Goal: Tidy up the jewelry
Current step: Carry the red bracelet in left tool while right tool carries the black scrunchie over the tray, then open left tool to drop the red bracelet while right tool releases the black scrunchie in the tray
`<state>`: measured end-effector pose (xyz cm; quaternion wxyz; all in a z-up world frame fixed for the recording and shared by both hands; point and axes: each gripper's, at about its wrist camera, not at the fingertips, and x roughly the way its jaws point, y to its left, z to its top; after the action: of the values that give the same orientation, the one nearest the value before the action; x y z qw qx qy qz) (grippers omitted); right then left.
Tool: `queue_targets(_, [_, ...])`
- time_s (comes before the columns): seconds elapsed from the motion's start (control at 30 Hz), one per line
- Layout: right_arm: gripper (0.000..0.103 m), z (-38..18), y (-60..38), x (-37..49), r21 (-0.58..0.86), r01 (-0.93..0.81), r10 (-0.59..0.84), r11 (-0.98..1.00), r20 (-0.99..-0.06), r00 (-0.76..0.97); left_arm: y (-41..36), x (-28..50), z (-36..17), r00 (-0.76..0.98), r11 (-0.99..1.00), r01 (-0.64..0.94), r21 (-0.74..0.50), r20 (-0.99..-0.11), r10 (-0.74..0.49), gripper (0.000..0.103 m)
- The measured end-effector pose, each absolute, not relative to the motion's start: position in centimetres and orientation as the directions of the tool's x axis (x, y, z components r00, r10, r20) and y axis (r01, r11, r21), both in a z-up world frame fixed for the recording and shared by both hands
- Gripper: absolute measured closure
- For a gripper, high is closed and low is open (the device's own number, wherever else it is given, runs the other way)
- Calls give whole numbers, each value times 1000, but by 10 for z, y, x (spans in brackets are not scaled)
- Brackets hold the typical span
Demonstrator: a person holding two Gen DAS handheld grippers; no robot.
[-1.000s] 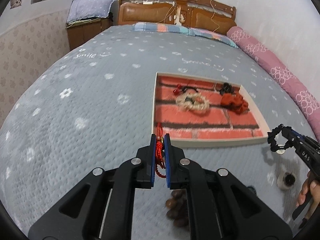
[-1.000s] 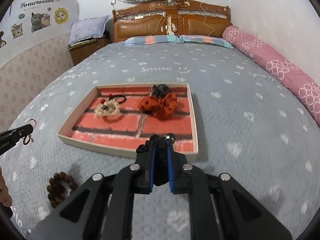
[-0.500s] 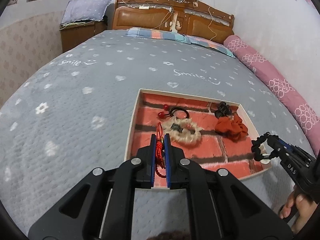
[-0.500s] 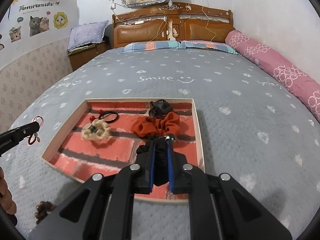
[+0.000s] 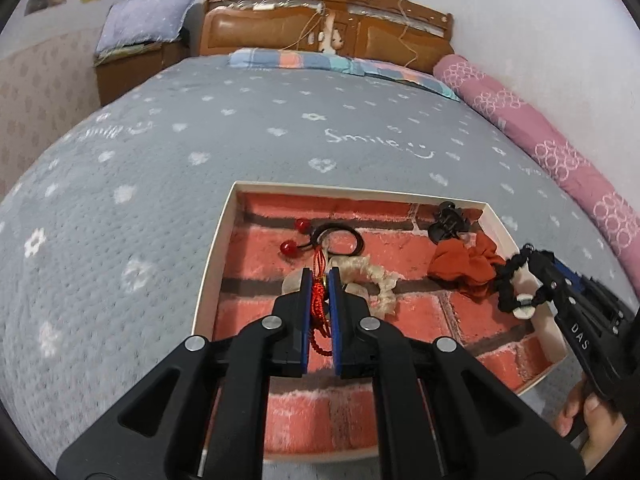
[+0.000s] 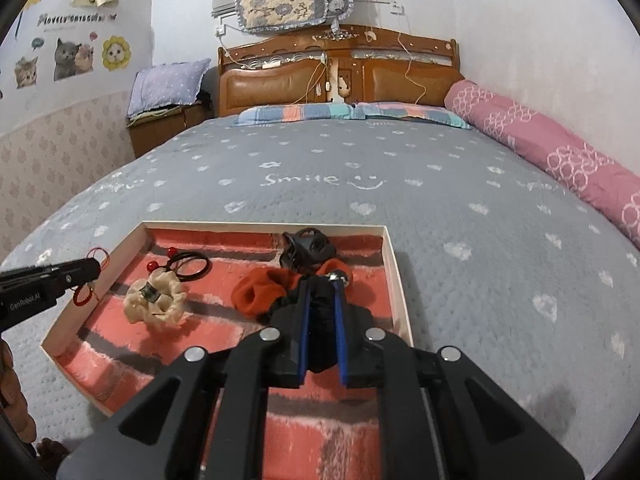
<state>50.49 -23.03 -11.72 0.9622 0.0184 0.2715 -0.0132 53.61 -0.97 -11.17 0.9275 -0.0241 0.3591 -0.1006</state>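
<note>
Red cord bracelet (image 5: 319,280) sits pinched in the left tool (image 5: 321,276) above the tray (image 5: 218,248); the right tool (image 6: 322,286) pinches a black bracelet (image 6: 322,320) over the tray's right side.

The left gripper (image 5: 320,276) is pinching a red cord (image 5: 319,300) over a tray (image 5: 218,236) with a brick-pattern lining, lying on a grey bedspread (image 5: 160,184). In the tray are sitting a black hair tie (image 5: 338,236), a cream scrunchie (image 5: 380,280), an orange scrunchie (image 5: 464,260) and a black clip (image 5: 448,224). At the right, the right gripper (image 5: 528,280) is gripping a black bracelet (image 5: 510,284).
</note>
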Motion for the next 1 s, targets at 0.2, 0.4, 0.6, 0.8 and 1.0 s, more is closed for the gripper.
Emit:
queue_targets(0.2, [92,-124,-239,517,46,53,-20,998,-537,843,-19,550,-116,709,976,195,-101,-672,-211,96])
queue_targets(0.4, [92,-135,-248,524,55,81,-35,995,-570,821,-17,564,-138,665,979,182,-96,-721,-195,96])
queue_targets(0.6, [92,-140,-246,527,49,92,-43,995,-603,796,-15,570,-150,636,979,179,-93,-748,-187,95])
queue_targets(0.8, [92,-148,-241,532,30,83,-46,996,-628,777,-14,574,-157,616,981,168,-101,-766,-184,89])
queue_targets(1.0, [91,-155,-245,537,56,80,-23,995,-658,753,-9,577,-161,611,983,145,-113,-771,-179,73])
